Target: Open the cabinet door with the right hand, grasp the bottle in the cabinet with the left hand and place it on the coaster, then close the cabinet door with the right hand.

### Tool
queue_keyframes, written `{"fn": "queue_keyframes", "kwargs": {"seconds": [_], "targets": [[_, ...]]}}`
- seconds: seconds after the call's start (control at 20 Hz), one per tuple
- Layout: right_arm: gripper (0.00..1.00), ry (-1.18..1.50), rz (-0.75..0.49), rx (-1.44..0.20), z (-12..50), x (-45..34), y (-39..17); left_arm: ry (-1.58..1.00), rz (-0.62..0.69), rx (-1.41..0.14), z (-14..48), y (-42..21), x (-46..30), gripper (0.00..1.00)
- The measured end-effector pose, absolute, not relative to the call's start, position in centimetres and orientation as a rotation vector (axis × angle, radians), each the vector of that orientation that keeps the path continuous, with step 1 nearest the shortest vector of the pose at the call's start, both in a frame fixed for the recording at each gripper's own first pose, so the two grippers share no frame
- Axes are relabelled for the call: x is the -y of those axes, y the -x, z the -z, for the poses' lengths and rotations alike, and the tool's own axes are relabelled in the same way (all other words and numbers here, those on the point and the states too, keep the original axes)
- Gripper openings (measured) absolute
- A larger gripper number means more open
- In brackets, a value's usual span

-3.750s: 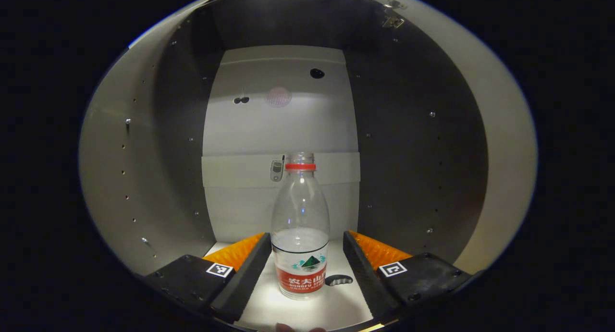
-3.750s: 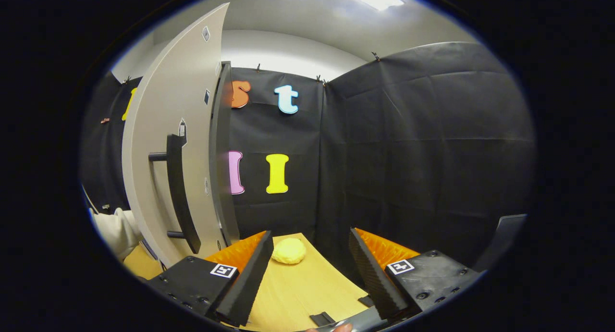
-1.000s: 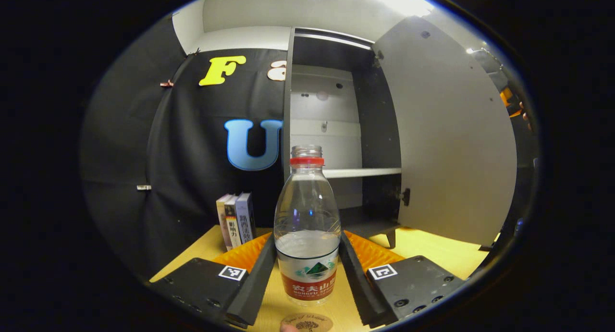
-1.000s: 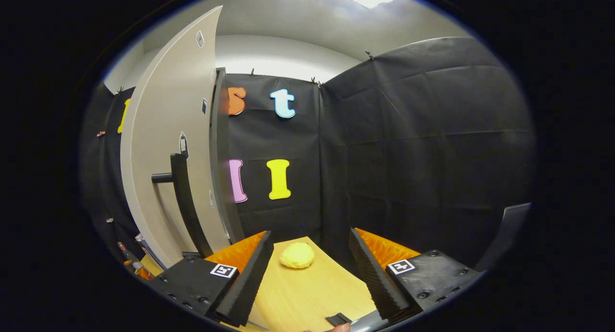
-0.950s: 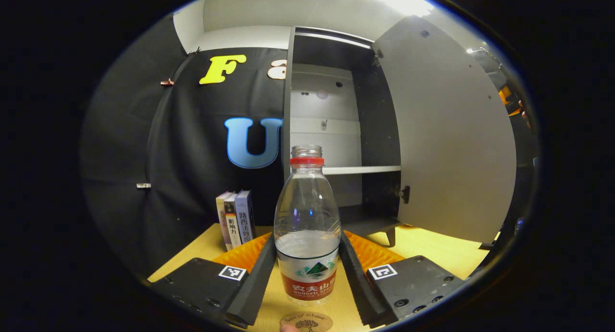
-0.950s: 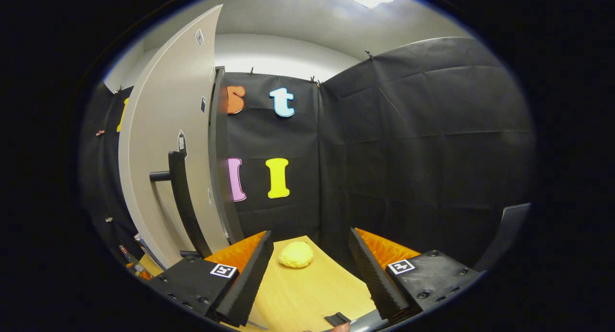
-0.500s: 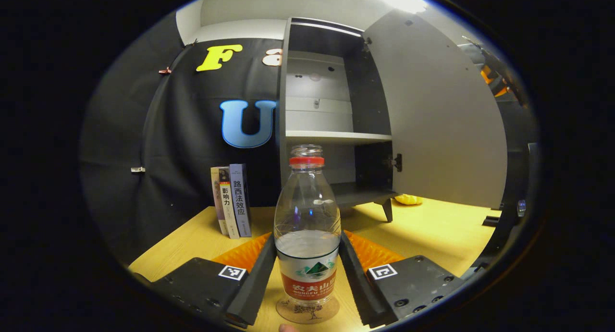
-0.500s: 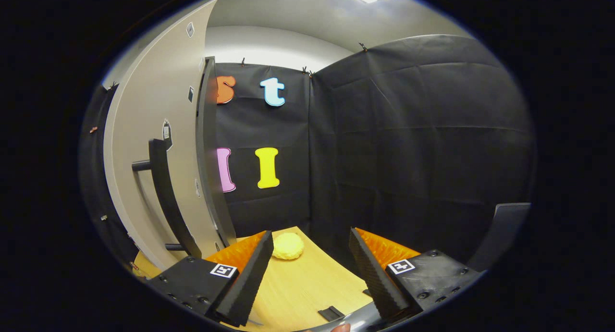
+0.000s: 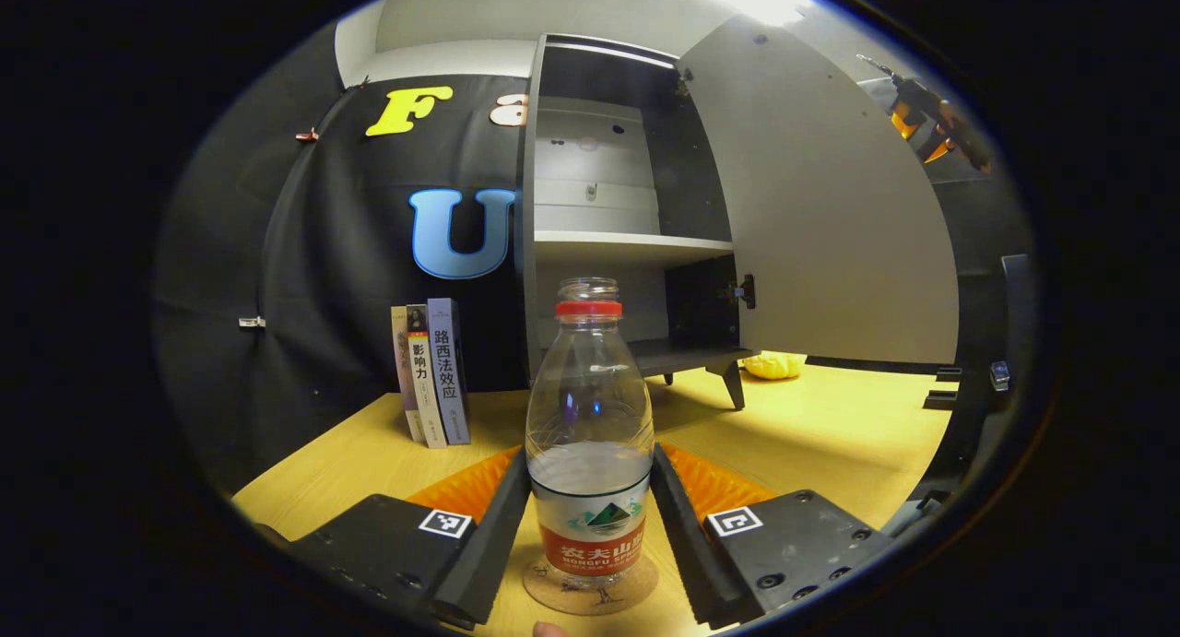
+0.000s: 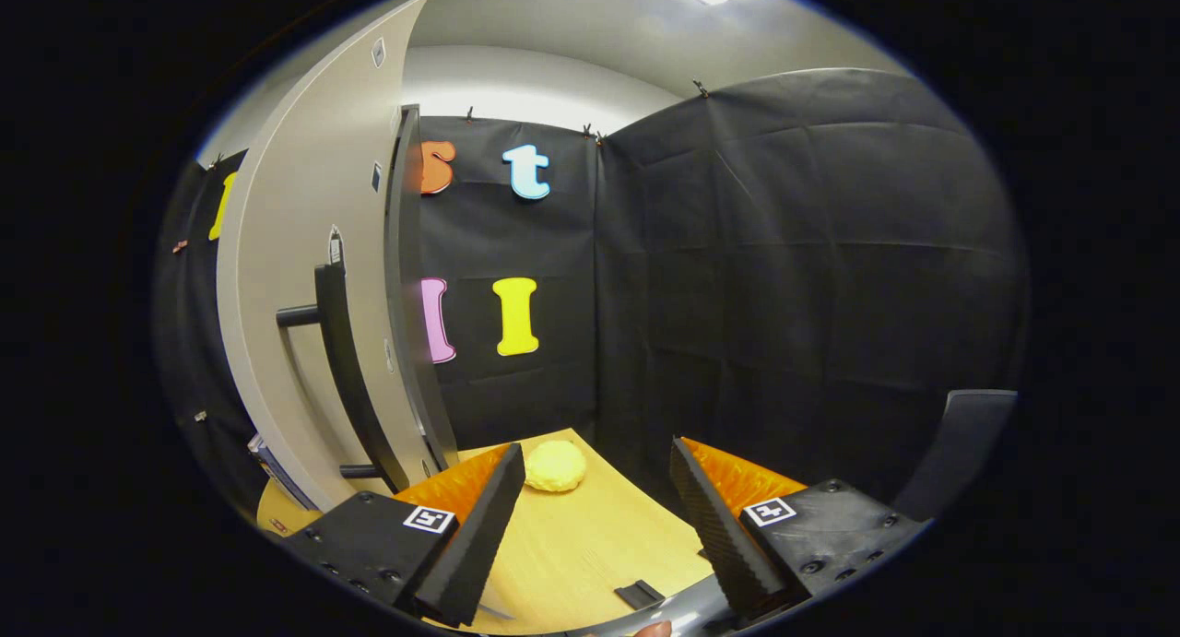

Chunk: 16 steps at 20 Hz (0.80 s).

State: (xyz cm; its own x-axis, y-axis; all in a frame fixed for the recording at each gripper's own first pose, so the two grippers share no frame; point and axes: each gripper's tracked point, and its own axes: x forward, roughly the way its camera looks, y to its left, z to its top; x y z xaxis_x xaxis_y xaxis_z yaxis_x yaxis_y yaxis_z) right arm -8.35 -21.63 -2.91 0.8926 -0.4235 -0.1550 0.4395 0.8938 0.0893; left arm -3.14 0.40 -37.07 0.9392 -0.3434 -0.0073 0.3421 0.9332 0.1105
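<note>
Standing on the coaster (image 9: pixel 590 589), the bottle (image 9: pixel 588 453) is gripped by the left gripper (image 9: pixel 590 517), its jaws pressing both sides; release looks like what remains of placing. On the surface (image 9: pixel 830 434) beyond, books (image 9: pixel 429 371) stand left of the cabinet (image 9: pixel 599 204). Its door (image 10: pixel 304 277) hangs open, handle (image 10: pixel 343 370) near the right gripper (image 10: pixel 597 517), jaws wide and empty; closing is left. A yellow lump (image 10: pixel 555 466) lies nearby, seemingly clear of the swing.

Both grippers: black screwed finger mounts w/ square b/w marker tags, left gripper (image 9: pixel 588 517), right gripper (image 10: pixel 597 517).
</note>
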Motion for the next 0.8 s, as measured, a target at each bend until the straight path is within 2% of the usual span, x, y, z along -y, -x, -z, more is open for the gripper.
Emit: {"fn": "queue_keyframes", "kwargs": {"seconds": [0.25, 0.5, 0.8], "targets": [[0.98, -0.130, 0.450, -0.142, 3.2, 21.5, 8.3, -0.088, 0.336, -0.003, 37.0, 3.0, -0.7, 0.81], [0.98, -0.142, 0.439, -0.149, 3.6, 21.4, 7.8, -0.101, 0.329, -0.028, 37.2, 3.3, -0.4, 0.92], [0.98, -0.130, 0.417, -0.137, 3.7, 21.5, 7.2, -0.063, 0.247, -0.088, 35.2, 5.8, -1.7, 0.93]]}}
